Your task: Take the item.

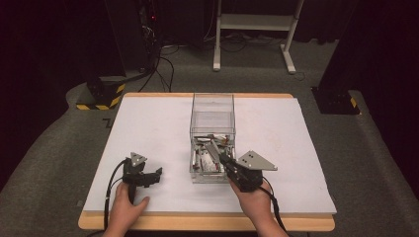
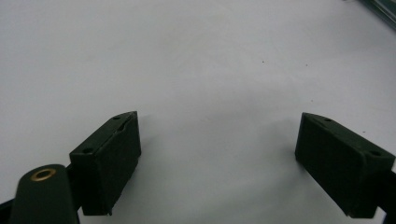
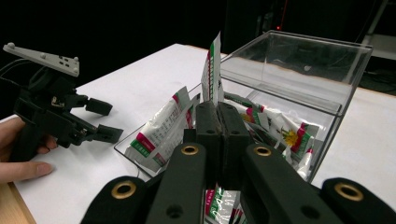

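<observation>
Two black jaws of our right gripper (image 3: 218, 122) are clamped on one thin white, red and green printed sachet (image 3: 213, 70), pinched at its lower edge so it stands upright just above the clear plastic box (image 3: 299, 70) of like sachets. We judge it is being lifted out. Left gripper (image 2: 217, 154) rests spread and empty over the white tabletop (image 2: 187, 56).
</observation>
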Demonstrator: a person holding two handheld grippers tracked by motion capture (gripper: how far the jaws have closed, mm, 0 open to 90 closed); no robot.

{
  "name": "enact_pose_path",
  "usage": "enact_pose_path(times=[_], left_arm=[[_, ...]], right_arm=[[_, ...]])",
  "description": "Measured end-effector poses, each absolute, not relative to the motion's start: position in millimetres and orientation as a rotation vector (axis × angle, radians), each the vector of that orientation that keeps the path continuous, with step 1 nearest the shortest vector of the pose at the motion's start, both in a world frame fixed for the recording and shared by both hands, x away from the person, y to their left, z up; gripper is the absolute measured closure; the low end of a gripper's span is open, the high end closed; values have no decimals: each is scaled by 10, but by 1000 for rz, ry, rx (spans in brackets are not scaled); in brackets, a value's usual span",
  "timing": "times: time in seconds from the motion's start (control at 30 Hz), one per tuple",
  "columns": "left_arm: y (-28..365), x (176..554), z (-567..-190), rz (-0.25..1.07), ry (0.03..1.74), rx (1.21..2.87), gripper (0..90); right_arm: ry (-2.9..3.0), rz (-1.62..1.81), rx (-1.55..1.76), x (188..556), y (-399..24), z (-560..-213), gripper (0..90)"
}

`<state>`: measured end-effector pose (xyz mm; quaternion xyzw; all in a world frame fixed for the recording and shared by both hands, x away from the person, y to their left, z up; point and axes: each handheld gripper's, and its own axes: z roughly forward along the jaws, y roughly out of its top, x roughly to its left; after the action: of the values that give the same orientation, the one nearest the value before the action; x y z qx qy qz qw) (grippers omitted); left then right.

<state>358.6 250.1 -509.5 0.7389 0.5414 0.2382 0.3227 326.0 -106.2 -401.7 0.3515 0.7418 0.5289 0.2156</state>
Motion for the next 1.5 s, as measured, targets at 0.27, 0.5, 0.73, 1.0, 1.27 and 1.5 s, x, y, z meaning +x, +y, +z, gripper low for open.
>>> enact_pose_path(times=[0.27,0.5,0.73,1.0,1.27,1.5], left_arm=[[2501,3586,-5095,625,1421,1940,144],[2504,3588,-5094,625,1420,1941,143],[2505,3588,-5094,624,1420,1941,143],[2506,3589,-5093,622,1420,1941,143],[2506,3589,-5093,621,1420,1941,143],[2505,3589,-5093,623,1419,1941,143]], right_arm=[[2028,1476,968,3242,-1110,-3971,896],[2005,1483,972,3234,-1155,-3941,896],[1976,1488,984,3211,-1224,-3906,896],[1947,1482,995,3195,-1304,-3883,896],[1914,1473,1016,3164,-1424,-3868,896],[1892,1461,1034,3152,-1502,-3863,896]])
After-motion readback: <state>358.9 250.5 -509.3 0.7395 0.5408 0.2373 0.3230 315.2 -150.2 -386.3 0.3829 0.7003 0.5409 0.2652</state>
